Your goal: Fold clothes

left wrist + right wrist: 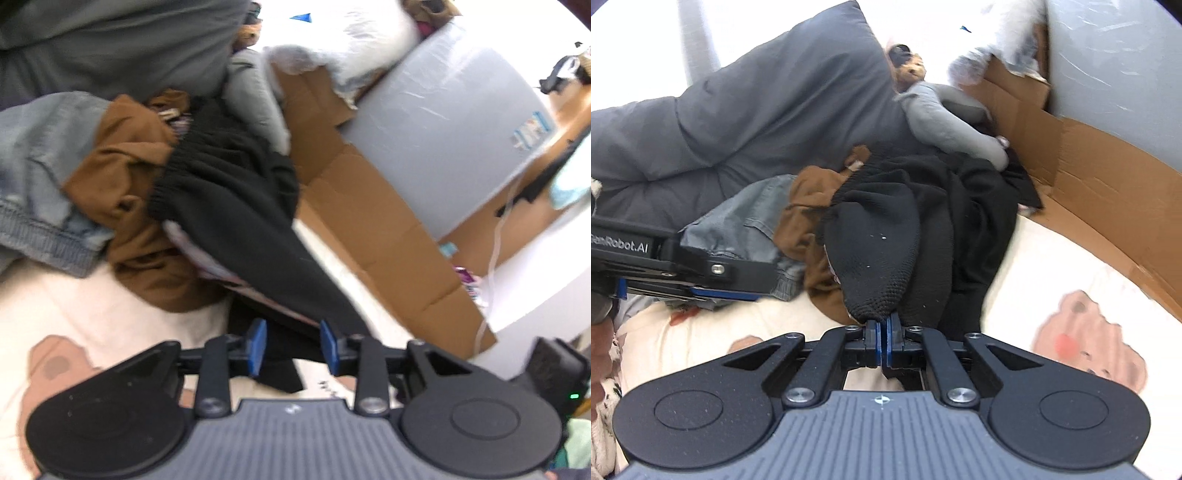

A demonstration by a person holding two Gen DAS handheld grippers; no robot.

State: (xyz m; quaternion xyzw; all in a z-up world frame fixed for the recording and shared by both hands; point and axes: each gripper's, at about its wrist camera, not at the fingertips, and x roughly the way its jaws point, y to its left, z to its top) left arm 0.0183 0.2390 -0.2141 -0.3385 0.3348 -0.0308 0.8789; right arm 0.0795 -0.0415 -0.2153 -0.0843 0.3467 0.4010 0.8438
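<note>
Right gripper (882, 325) is clamped tight, its blue pads pressed together on the tip of the black knit garment (882, 251), pinching a fold of ribbed fabric that stretches away from the claw toward the clothes pile. Over on the other side, the left gripper (293, 345) sits with its blue pads (257, 345) spread wide apart, nothing squeezed between them; black fabric (251, 206) runs through the gap, but whether either pad touches it is hard to say. The black piece drapes off the heap onto the cream bedsheet (92, 310), which carries a bear print. Beside it lie a brown garment (125, 162) and faded blue denim (40, 162), the brown one tucked partly under the black knit. A dark grey pillow (768, 110) rests behind the pile. A flattened cardboard box (369, 229) borders the bed's far edge. In the right wrist view, the left gripper's body reaches in from the left, just above the denim.
</note>
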